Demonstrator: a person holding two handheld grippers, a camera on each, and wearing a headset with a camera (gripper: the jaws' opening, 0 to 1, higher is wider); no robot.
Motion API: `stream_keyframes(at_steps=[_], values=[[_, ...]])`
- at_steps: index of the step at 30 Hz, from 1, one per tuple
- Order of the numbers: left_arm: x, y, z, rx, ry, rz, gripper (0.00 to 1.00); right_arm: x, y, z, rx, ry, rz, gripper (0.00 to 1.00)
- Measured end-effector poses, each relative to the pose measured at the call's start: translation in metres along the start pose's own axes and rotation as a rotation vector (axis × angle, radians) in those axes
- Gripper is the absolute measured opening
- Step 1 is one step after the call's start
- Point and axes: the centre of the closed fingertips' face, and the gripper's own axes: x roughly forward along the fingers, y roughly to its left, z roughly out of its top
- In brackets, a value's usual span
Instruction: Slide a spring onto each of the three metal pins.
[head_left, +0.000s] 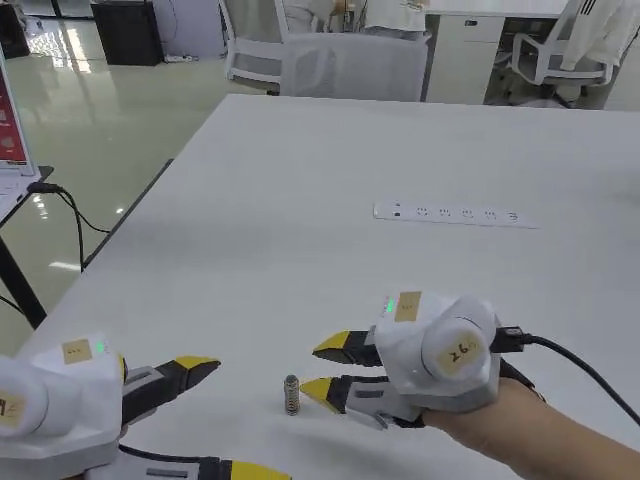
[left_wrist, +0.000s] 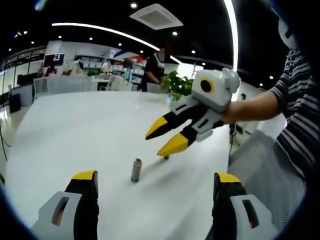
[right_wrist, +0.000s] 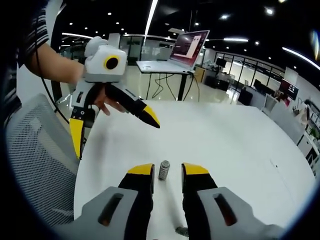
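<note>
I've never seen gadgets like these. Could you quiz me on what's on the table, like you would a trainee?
1. True or false: the right gripper is clamped on the pin.
2. What lies farther back on the table? A) power strip B) cup C) screwdriver
3. Which gripper's jaws are spread wider?

Key: 1. False: its jaws are open and the pin stands free, upright, just ahead of them. 2. A. 3. The left gripper.

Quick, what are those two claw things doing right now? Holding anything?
Left gripper: open, empty.
Right gripper: open, empty; spring stands just off its tips.
</note>
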Motion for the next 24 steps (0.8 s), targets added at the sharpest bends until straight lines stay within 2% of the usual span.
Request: stream_keyframes(at_steps=[6,9,15,22,24], values=[[0.005,-0.003,0.006,0.015,-0.003,-0.009,0.93,-0.014,0.002,-0.003,0.020,-0.027,-0.016,0.26],[0.007,-0.004,0.007,0.020,-0.003,-0.013,0.93,-0.027,0.001,-0.008,0.031,-0.039,-0.037,0.28],[0.010,-0.009,0.004,0.021,0.010,-0.024,0.93,-0.045,-0.002,-0.022,0.070,-0.039,-0.075,0.32],[0.010,-0.009,0.004,0.028,0.012,-0.023,0.93,-0.070,-0.002,-0.040,0.087,-0.037,-0.117,0.43],[0.009,-0.010,0.007,0.029,0.001,-0.026,0.94,-0.078,-0.001,-0.046,0.094,-0.042,-0.131,0.46]])
